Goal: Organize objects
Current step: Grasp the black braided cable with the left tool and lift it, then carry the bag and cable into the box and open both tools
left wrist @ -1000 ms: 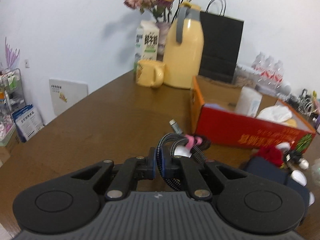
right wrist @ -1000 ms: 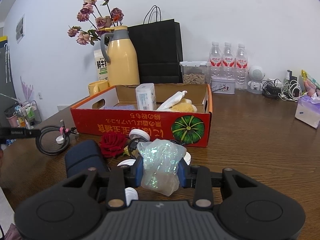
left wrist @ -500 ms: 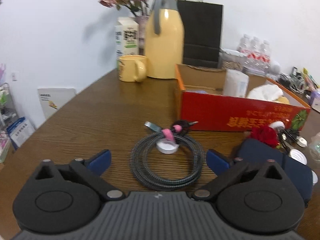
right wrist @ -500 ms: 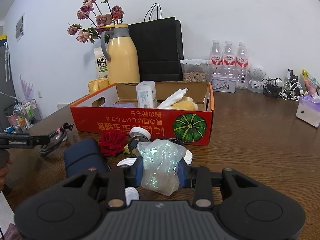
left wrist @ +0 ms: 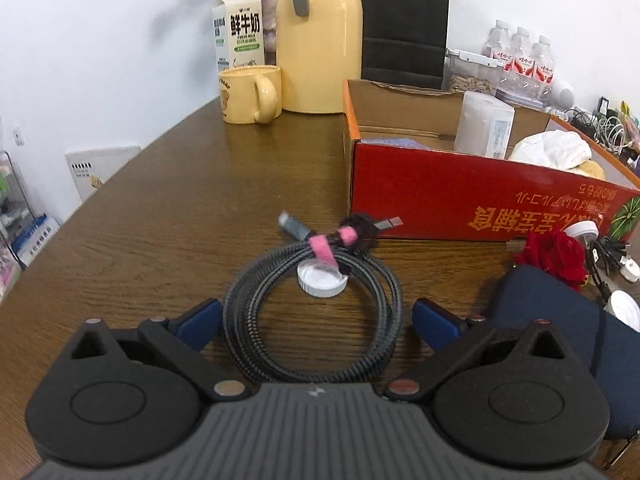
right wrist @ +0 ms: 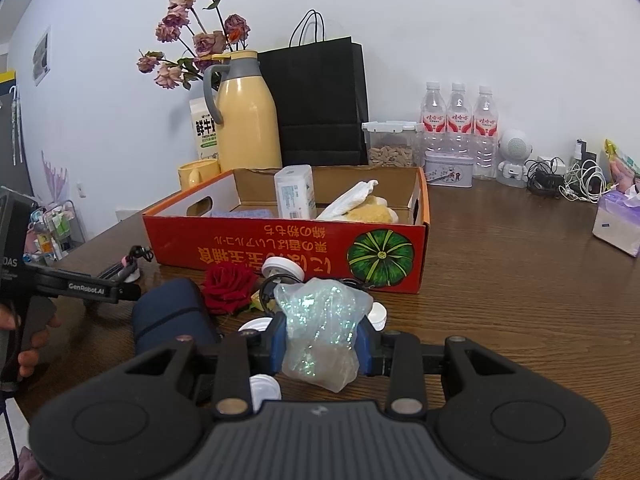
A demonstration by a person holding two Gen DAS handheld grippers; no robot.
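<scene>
Black cable [left wrist: 312,316] freshly out of L tool [left wrist: 316,320].

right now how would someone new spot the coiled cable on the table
Find the red cardboard box on the brown table. On the table just in front of its left corner lies the cable, a black braided coil. A pink strap binds it, and a white cap sits inside its loop.

We see a black braided cable [left wrist: 312,320] with a pink strap [left wrist: 322,250], a red box [left wrist: 480,196] bearing a green pumpkin print [right wrist: 380,256], a yellow mug [left wrist: 250,94], and an iridescent clear bag [right wrist: 320,332].
</scene>
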